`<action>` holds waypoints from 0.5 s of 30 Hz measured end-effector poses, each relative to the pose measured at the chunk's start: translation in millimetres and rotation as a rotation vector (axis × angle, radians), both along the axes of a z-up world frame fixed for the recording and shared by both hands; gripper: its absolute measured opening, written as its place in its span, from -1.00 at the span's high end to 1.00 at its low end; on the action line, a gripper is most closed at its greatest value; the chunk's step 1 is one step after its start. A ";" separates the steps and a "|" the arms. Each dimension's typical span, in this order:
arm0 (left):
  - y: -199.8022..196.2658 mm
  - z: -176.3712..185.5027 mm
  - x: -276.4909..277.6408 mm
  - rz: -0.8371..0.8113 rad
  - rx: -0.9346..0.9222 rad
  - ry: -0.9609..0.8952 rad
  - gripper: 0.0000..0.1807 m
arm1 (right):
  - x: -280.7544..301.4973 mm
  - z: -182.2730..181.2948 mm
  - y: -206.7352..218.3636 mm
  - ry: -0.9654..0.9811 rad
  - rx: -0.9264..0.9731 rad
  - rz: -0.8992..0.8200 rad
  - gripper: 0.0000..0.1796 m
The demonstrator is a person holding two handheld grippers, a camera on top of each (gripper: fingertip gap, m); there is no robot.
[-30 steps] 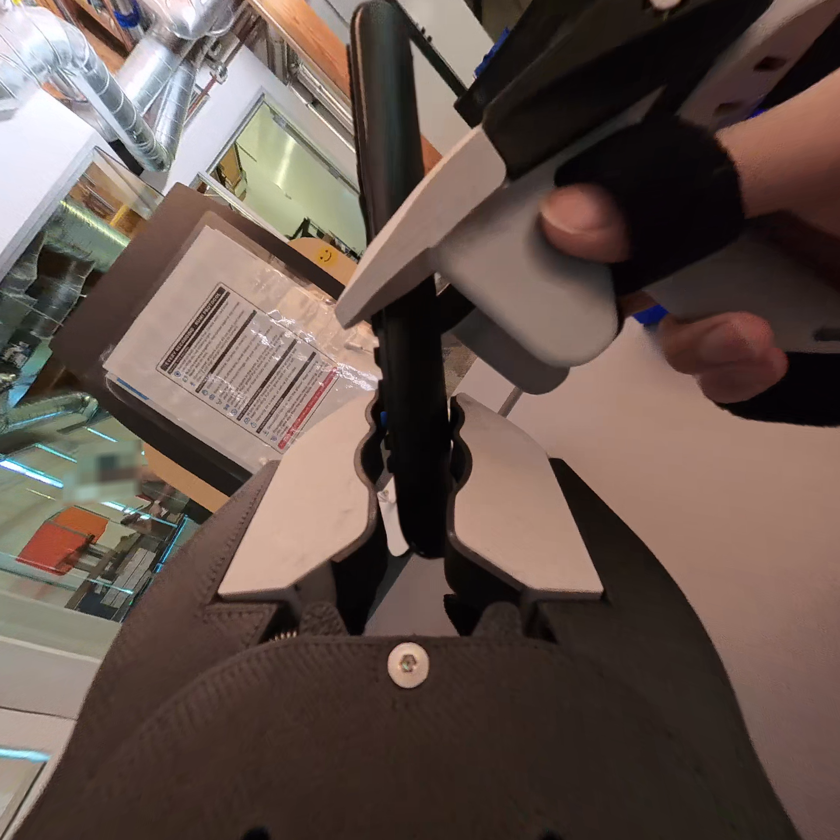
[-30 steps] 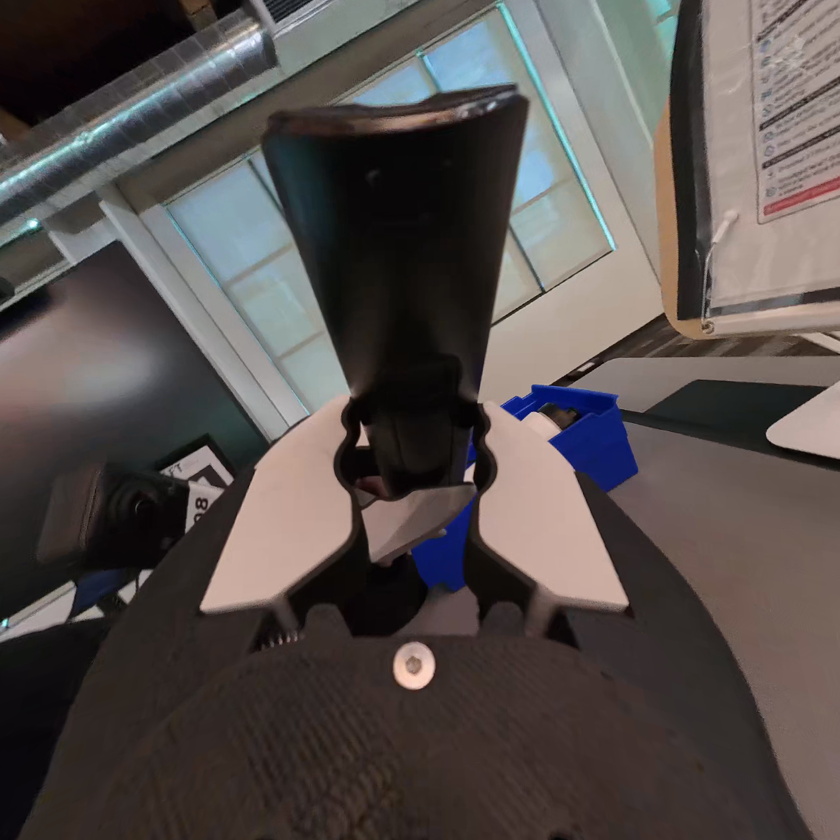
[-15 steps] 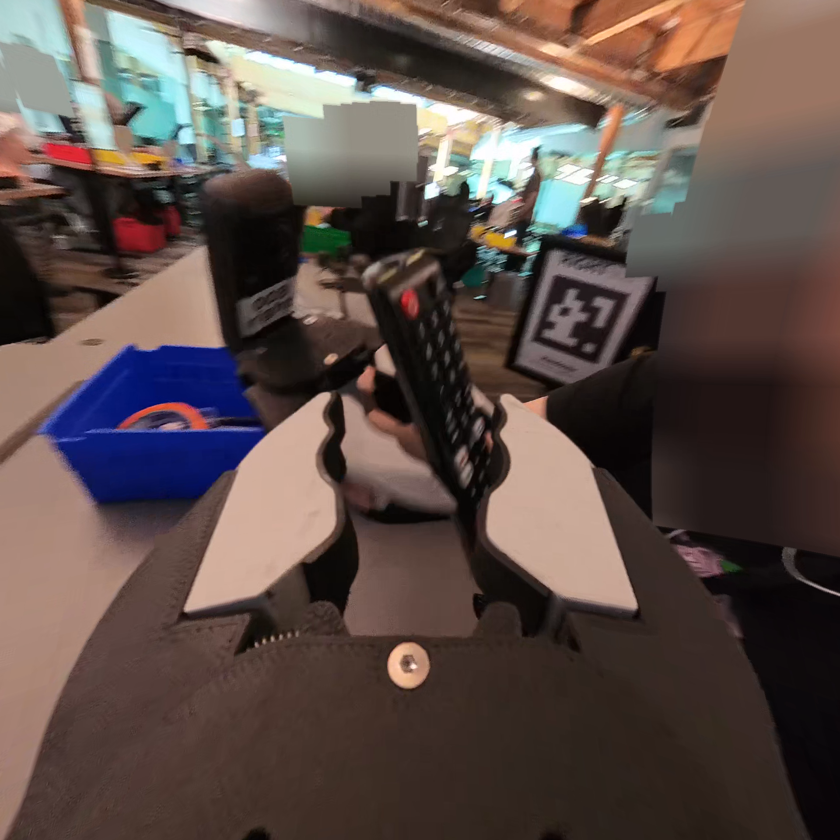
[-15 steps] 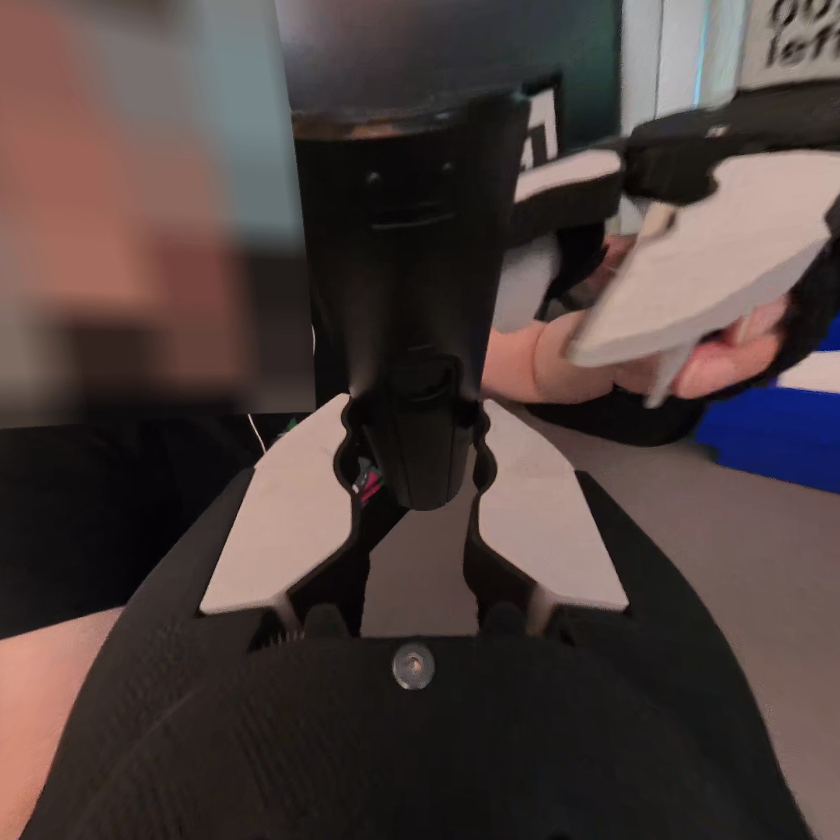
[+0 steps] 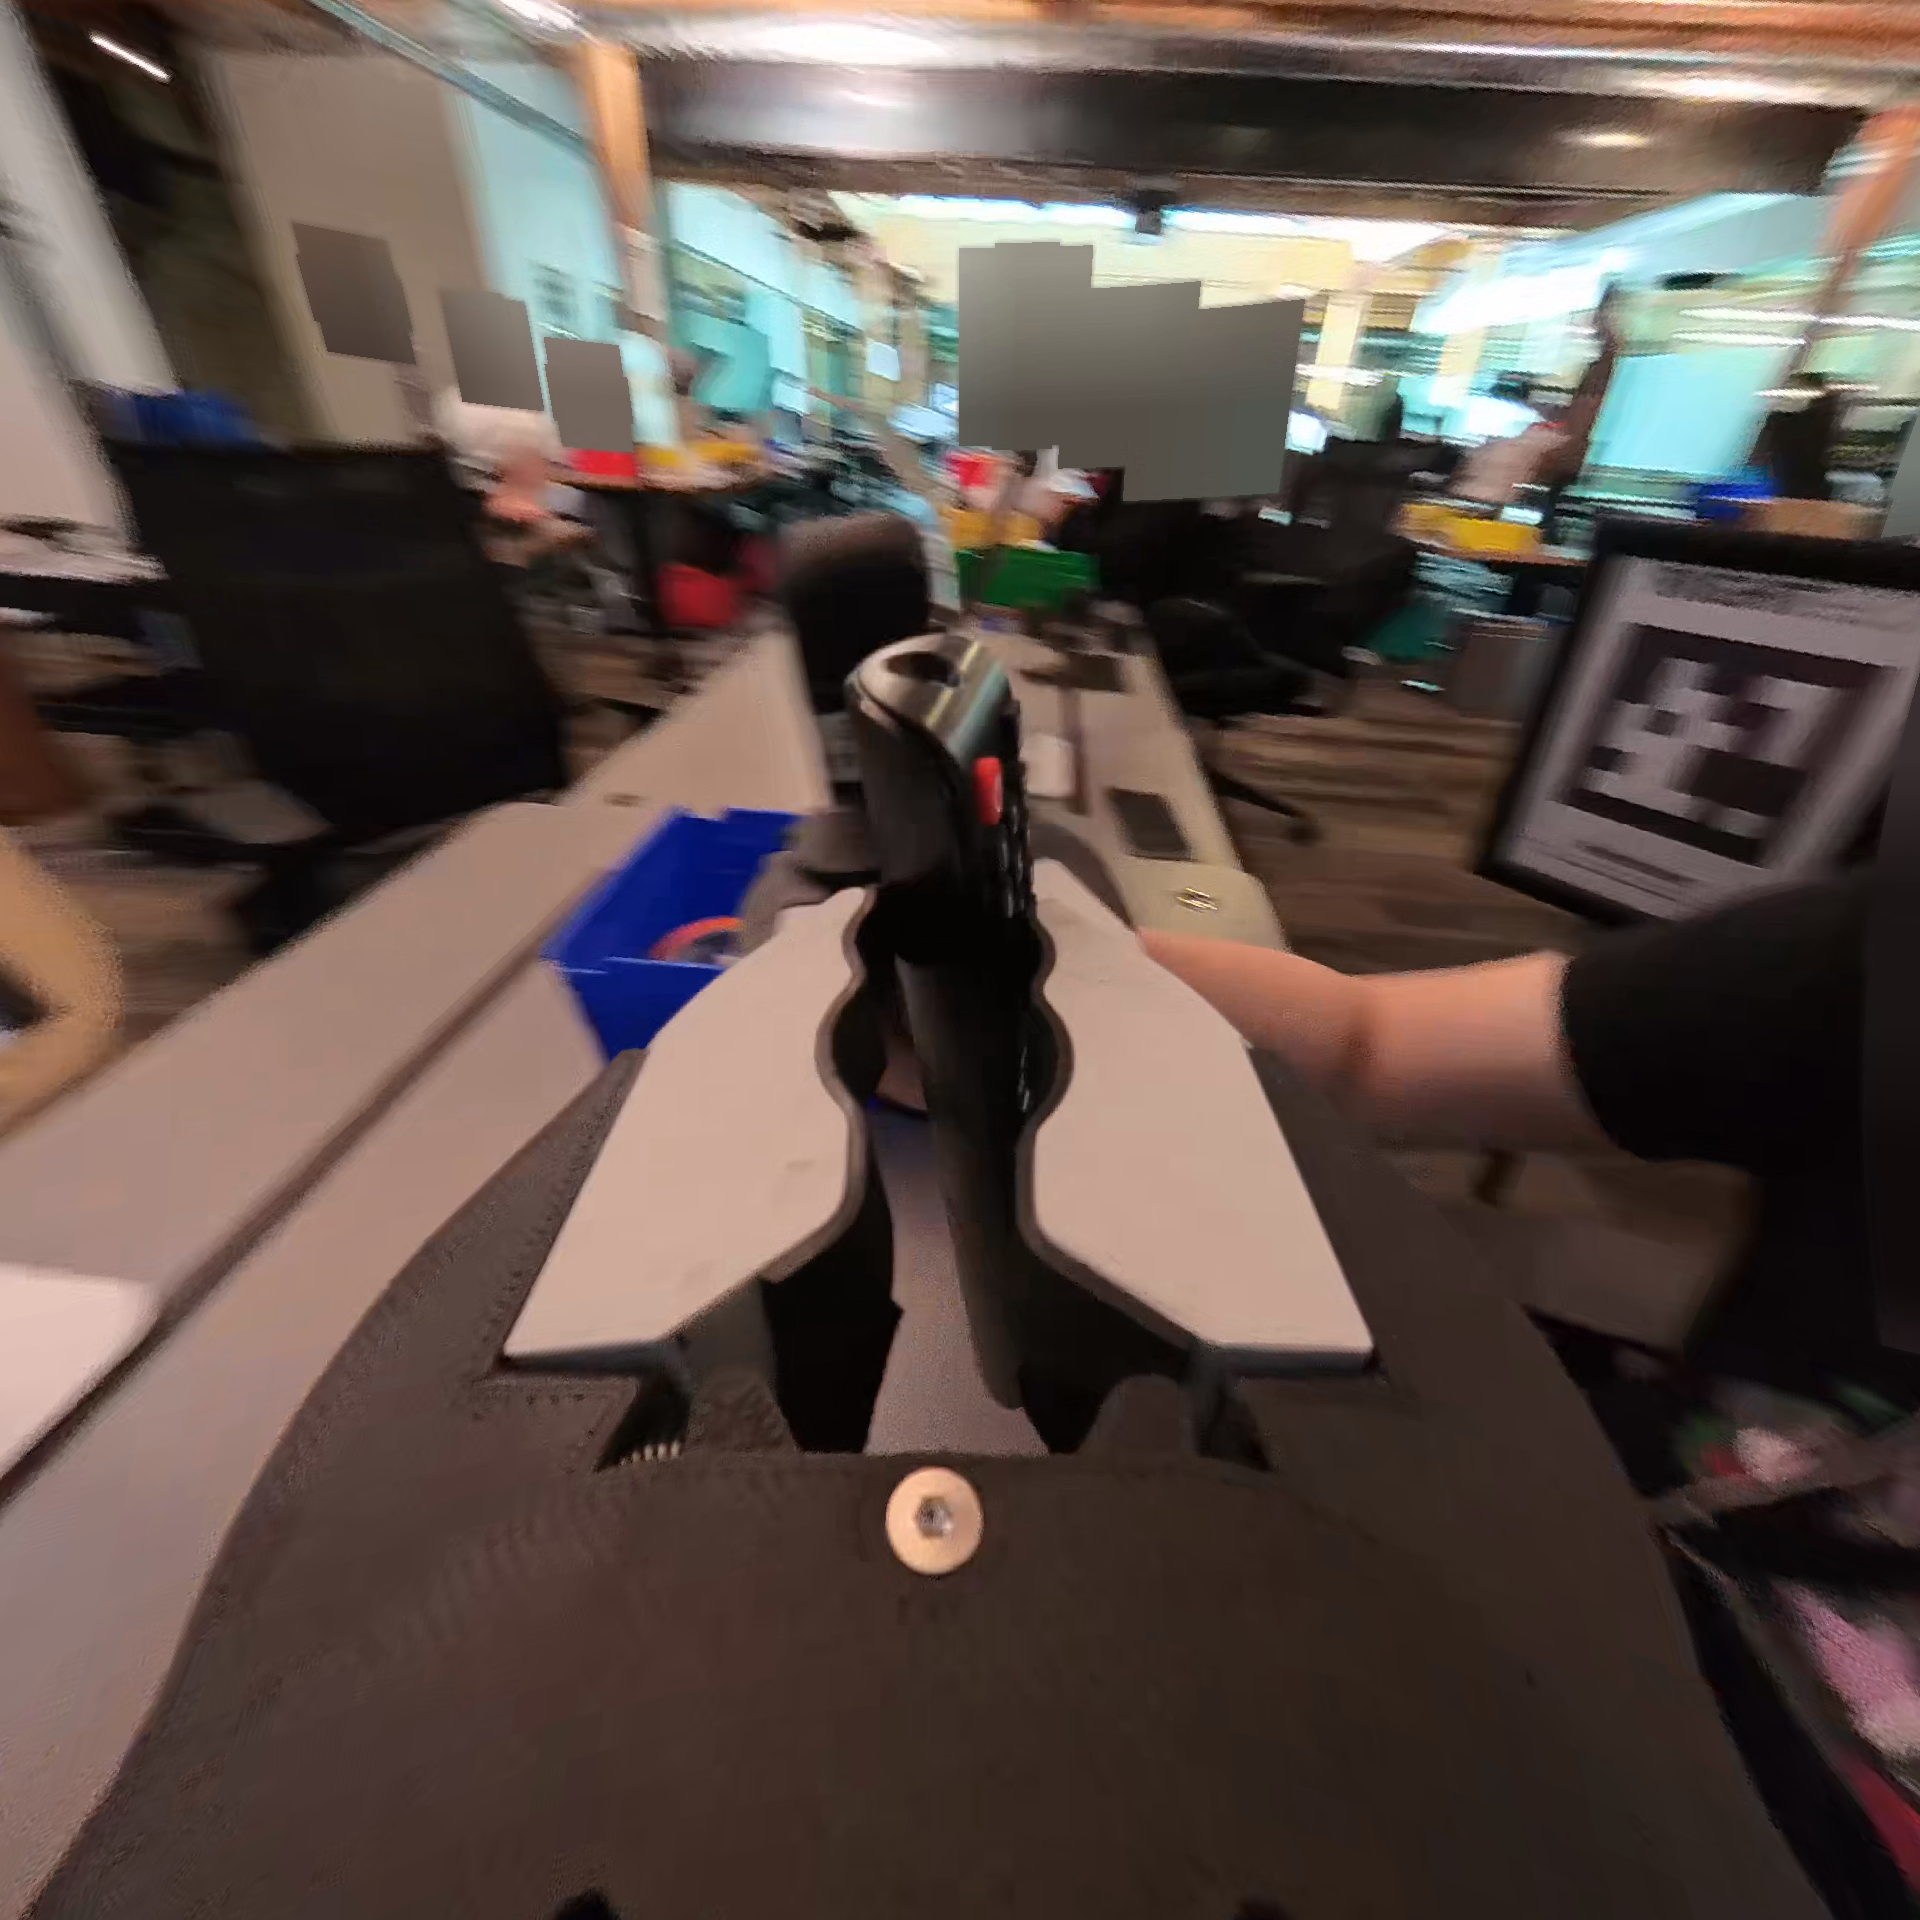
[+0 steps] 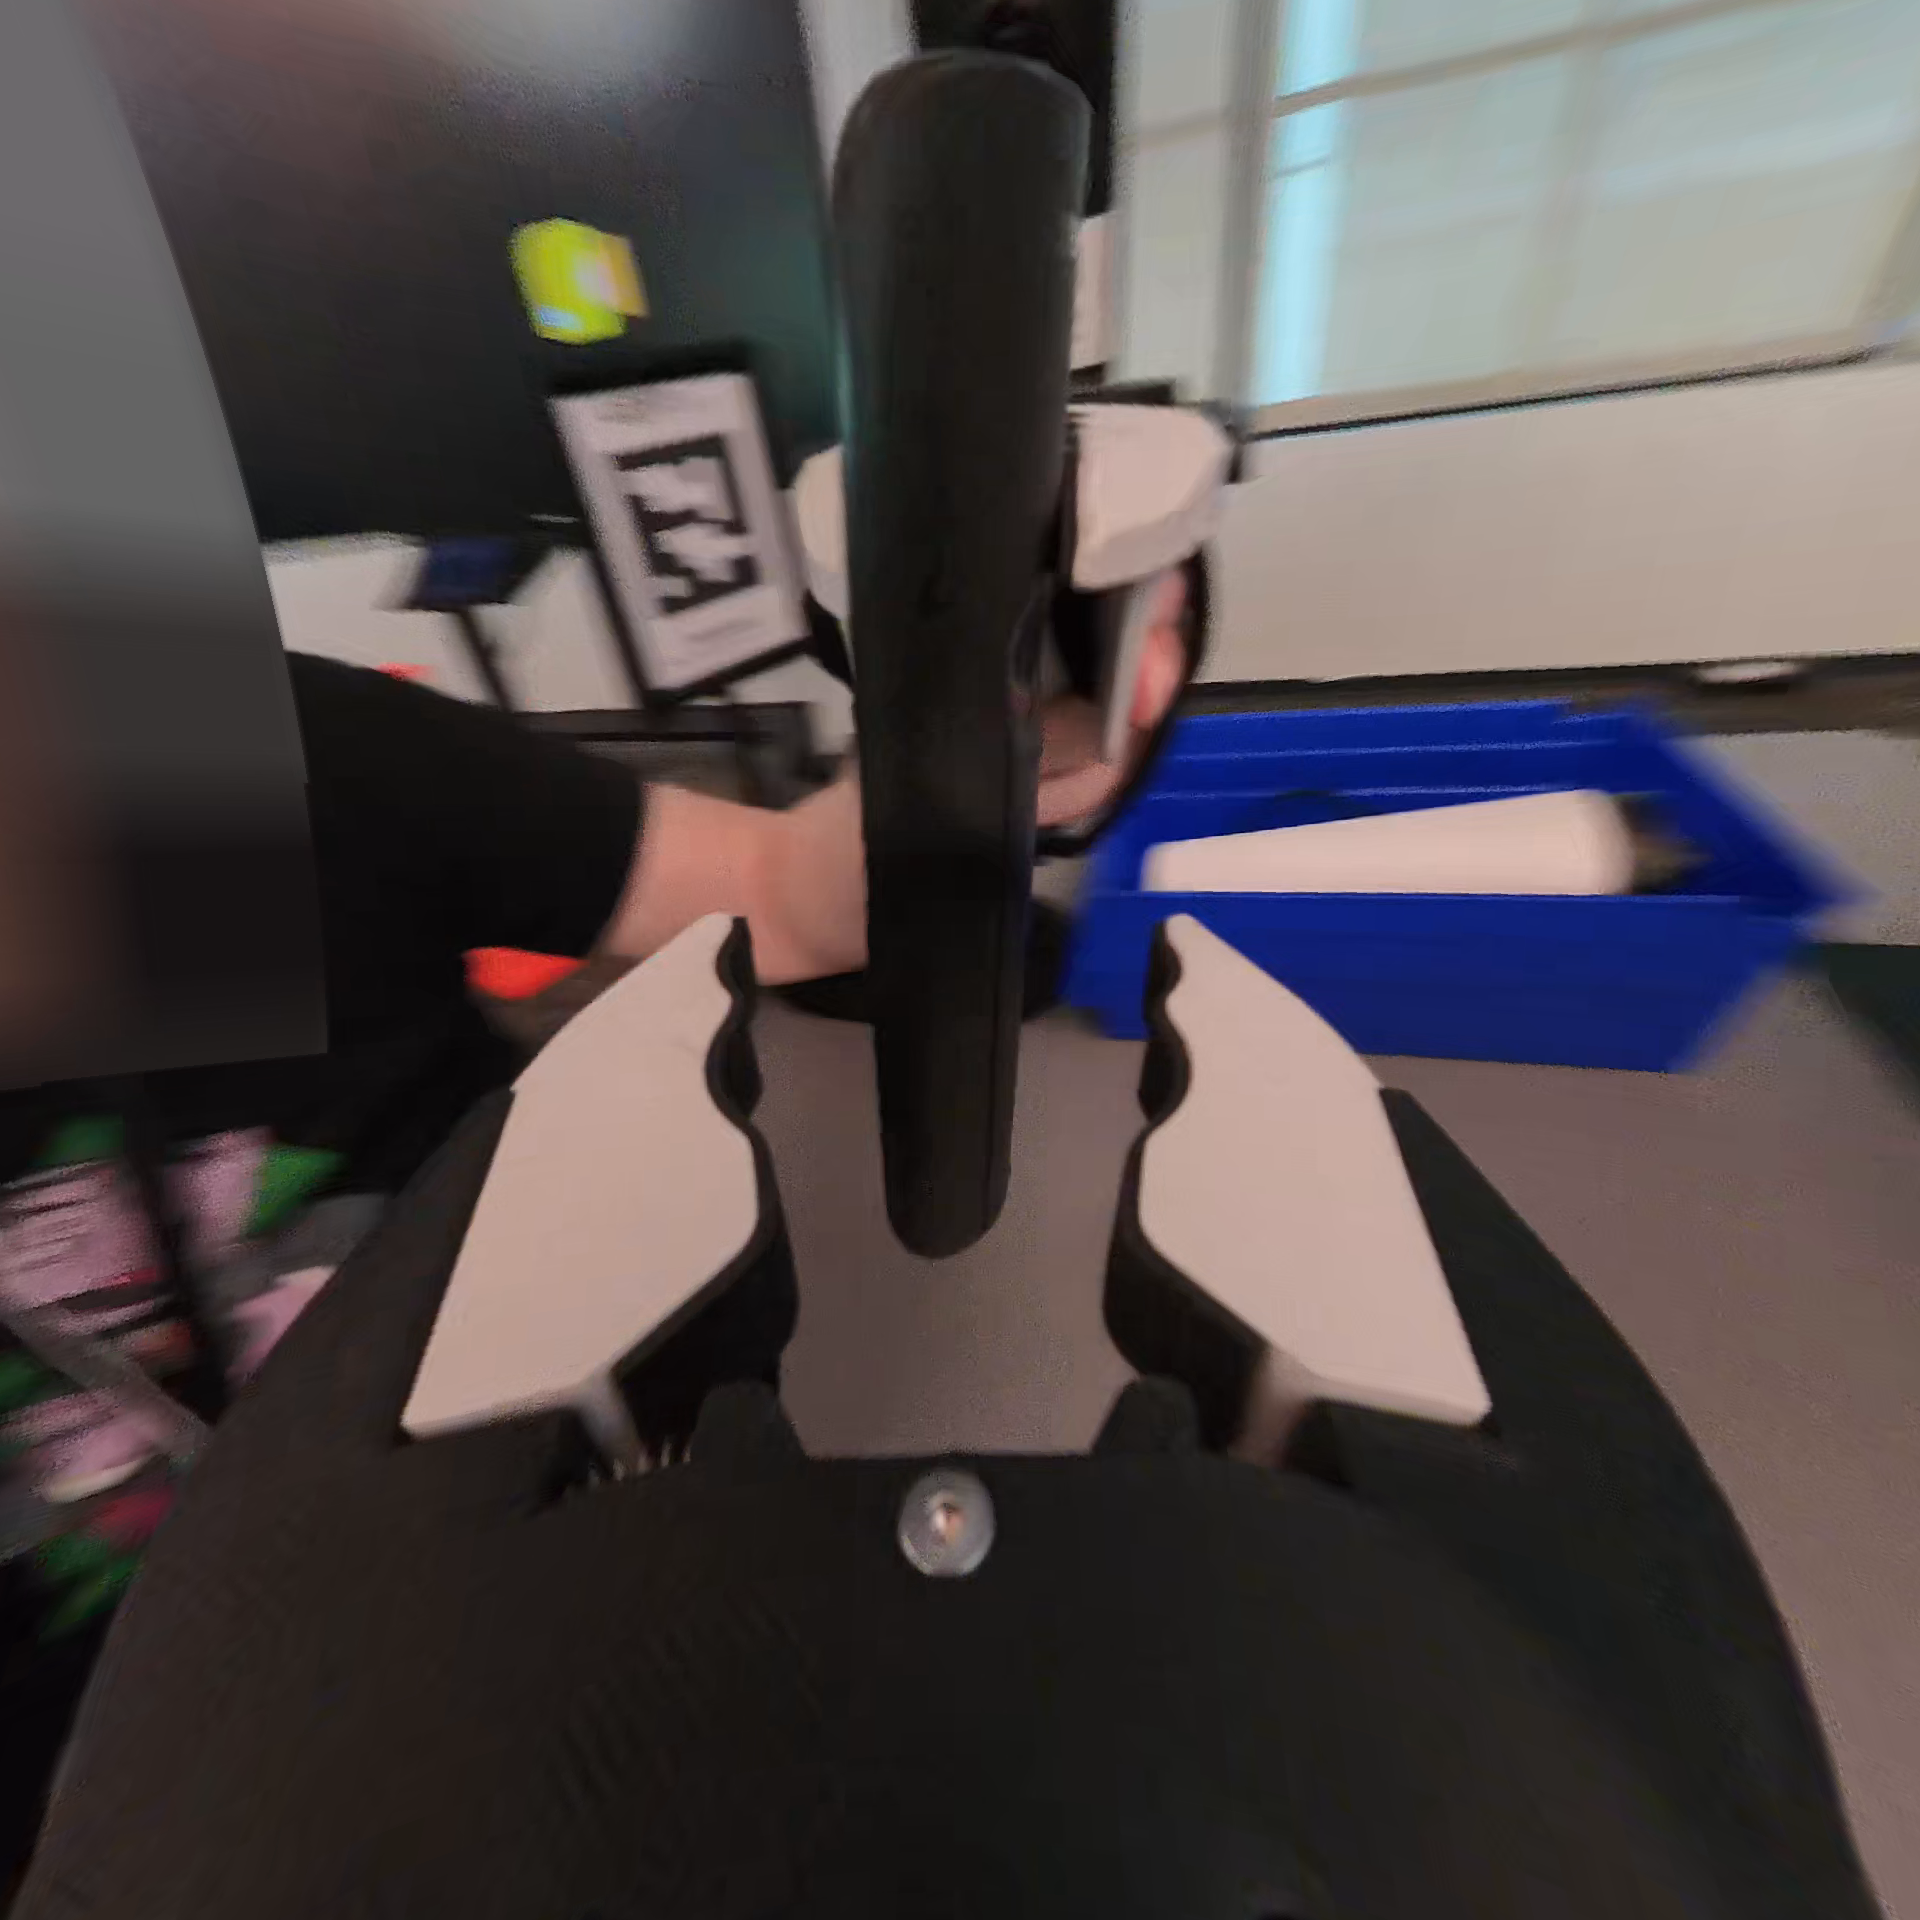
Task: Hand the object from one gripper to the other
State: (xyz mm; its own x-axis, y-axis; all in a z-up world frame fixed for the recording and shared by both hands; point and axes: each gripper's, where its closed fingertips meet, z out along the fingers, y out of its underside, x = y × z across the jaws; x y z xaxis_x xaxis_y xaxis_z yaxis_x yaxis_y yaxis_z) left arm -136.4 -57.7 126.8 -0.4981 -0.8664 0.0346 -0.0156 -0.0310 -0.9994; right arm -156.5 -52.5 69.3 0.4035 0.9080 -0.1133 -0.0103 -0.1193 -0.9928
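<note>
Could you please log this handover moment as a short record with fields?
object: black remote control
left gripper: shut on the remote control
right gripper: open, fingers clear of the remote on both sides
remote pose: roughly upright, lower end between the right fingers
handover stage: left holds alone
background: blue bin on grey table

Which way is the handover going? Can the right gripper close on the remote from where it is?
Probably yes. The right gripper is open with the remote standing between its fingers, nothing between them. The left gripper grips the remote's other end.
</note>
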 end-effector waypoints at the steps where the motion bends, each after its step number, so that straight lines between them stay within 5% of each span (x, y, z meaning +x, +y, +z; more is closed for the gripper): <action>1: 11.0 6.1 0.0 0.068 0.002 -0.041 0.75 | 9.2 3.7 10.2 -0.030 0.065 -0.109 0.12; 6: 51.5 31.7 -6.7 0.289 -0.151 -0.213 0.76 | 40.1 26.6 39.7 -0.095 0.312 -0.548 0.04; 15: 81.5 16.9 -2.4 0.529 -0.346 -0.270 0.75 | 21.8 21.5 51.6 -0.504 0.576 -1.035 0.11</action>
